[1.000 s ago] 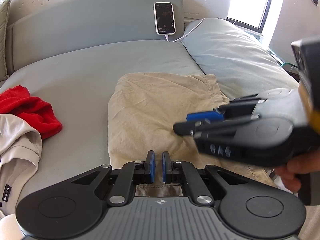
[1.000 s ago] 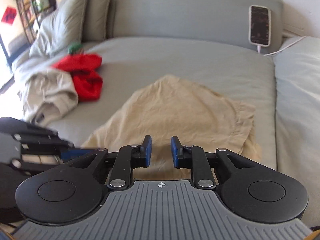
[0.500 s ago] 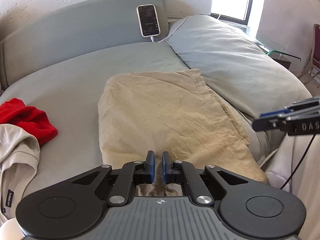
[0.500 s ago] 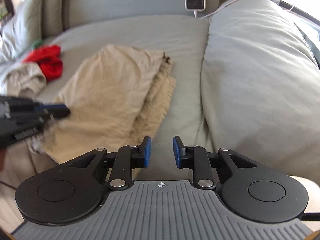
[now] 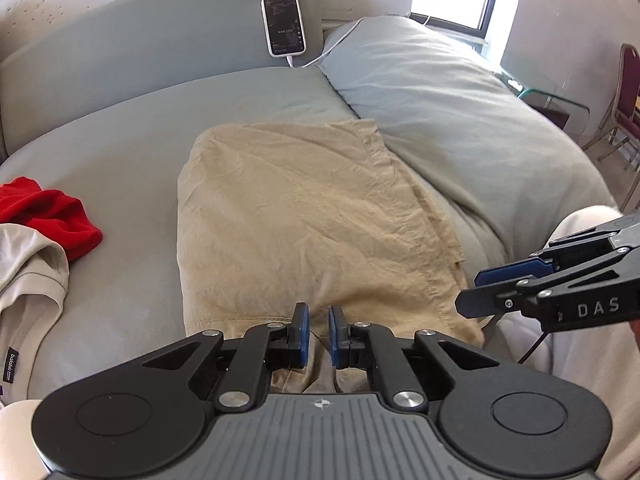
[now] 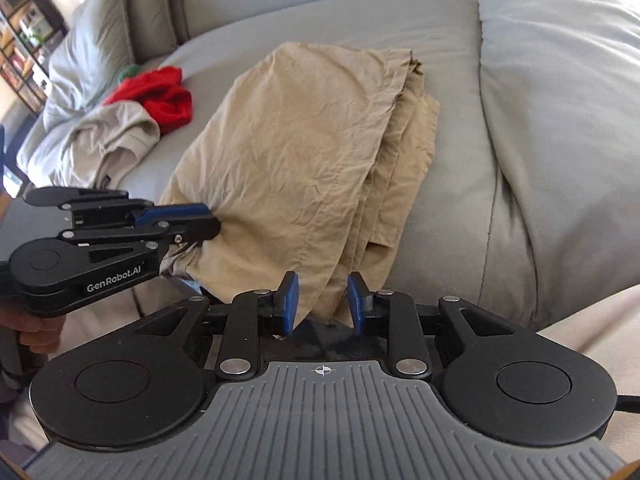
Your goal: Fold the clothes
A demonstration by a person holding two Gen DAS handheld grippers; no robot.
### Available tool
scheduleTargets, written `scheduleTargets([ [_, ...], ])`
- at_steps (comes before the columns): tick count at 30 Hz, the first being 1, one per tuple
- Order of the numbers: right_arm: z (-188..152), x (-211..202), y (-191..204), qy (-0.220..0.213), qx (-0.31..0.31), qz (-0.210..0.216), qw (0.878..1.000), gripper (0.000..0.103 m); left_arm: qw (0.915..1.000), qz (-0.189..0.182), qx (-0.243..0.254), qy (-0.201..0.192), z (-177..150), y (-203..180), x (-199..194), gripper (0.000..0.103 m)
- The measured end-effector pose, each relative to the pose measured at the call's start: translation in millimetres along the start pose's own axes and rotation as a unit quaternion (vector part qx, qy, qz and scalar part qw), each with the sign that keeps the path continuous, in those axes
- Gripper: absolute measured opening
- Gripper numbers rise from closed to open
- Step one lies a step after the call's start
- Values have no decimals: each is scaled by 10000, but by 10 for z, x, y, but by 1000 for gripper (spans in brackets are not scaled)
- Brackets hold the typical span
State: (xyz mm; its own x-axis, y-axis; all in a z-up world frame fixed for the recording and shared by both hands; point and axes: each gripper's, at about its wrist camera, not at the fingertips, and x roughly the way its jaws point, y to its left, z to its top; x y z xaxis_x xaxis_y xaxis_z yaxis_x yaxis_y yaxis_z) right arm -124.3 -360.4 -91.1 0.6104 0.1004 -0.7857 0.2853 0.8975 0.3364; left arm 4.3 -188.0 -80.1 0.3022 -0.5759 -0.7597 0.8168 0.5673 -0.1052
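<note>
The tan garment is lying on the grey bed, doubled into stacked layers, its long axis running from the near edge away toward the headboard where a phone is leaning. The left gripper is sitting at the garment's near left corner with its pads drawn narrow; in the right wrist view cloth is bunching at its tips, so it is probably pinching that corner, though the pinch itself is hidden. The right gripper is hanging with its jaws wide, bracketing the near right corner where the layered edges are fanning out (nothing is gripped there). So each tong is sitting at its own near corner, and the garment is stretching straight ahead of both; any further fold would be carrying this near edge along that axis. There are no containers in view. A red garment and a beige shirt are lying crumpled well to the left.
</note>
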Motion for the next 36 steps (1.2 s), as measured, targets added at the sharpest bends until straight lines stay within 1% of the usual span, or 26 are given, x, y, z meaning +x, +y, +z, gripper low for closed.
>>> scheduleTargets([
  [1,18,-86,-57,-160,153,65,9997,50,9999,-86,-79,-95,35,33,-81,18],
  [3,68,-207,-160,-412,454,220,9979,63,9992,-98,-271,-279,100,139,-214,23],
  [4,109,-243,-216,-470,599,324,9966,66,9985,-57,-404,-358,127,211,-256,29],
  [5,151,-242,-271,-487,740,397,9953,72,9975,0,-553,-433,151,290,-288,36],
  [6,191,-228,-323,-498,880,448,9939,75,9958,70,-770,-497,178,394,-294,41],
  [7,230,-198,-375,-516,1041,487,9920,78,9931,147,-1019,-556,204,509,-288,49],
  [9,307,-109,-488,-548,1358,586,9875,79,9878,233,-1434,-556,260,722,-194,55],
  [10,351,-30,-550,-517,1492,647,9853,79,9847,269,-1632,-545,287,827,-139,61],
  [11,396,60,-611,-468,1624,695,9832,79,9819,210,-1820,-472,299,952,-58,64],
  [13,474,238,-736,-369,1911,811,9775,79,9753,-58,-2193,-257,310,1153,132,64],
  [16,555,500,-929,-219,2402,1042,9649,79,9626,-508,-2660,9,308,1368,402,64],
  [18,580,616,-995,-176,2515,1215,9600,76,9590,-627,-2746,304,314,1422,558,60],
  [19,590,669,-1022,-160,2551,1303,9580,76,9576,-759,-2743,441,313,1432,628,60],
  [21,610,775,-1076,-128,2621,1479,9535,75,9517,-1186,-2774,574,291,1435,742,60],
  [22,620,827,-1103,-112,2656,1567,9512,75,9495,-1321,-2785,593,283,1430,786,63],
  [25,651,986,-1184,-64,2759,1830,9436,73,9452,-1500,-2824,658,313,1408,886,65],
  [28,688,1067,-1145,-127,2628,1812,9476,72,9498,-1462,-2688,658,351,1346,916,64],
  [29,700,1061,-1093,-146,2510,1682,9532,67,9535,-1390,-2596,644,362,1306,905,63],
  [30,701,1040,-1029,-160,2303,1467,9619,54,9573,-1315,-2500,621,370,1258,883,61],
  [31,696,1014,-963,-174,2066,1223,9706,47,9615,-1223,-2388,591,387,1214,872,59],
  [32,688,988,-909,-205,1953,1129,9740,39,9672,-1096,-2227,545,407,1158,846,55],
  [33,677,962,-861,-243,1901,1107,9752,22,9729,-959,-2048,494,427,1095,810,53],
  [34,667,935,-812,-281,1849,1085,9763,11,9781,-817,-1868,420,450,1018,758,45],
  [35,659,905,-745,-363,1789,967,9784,10,9828,-674,-1688,335,475,934,699,37],
  [36,648,851,-653,-486,1626,769,9825,8,9866,-558,-1513,246,503,846,629,33],
])
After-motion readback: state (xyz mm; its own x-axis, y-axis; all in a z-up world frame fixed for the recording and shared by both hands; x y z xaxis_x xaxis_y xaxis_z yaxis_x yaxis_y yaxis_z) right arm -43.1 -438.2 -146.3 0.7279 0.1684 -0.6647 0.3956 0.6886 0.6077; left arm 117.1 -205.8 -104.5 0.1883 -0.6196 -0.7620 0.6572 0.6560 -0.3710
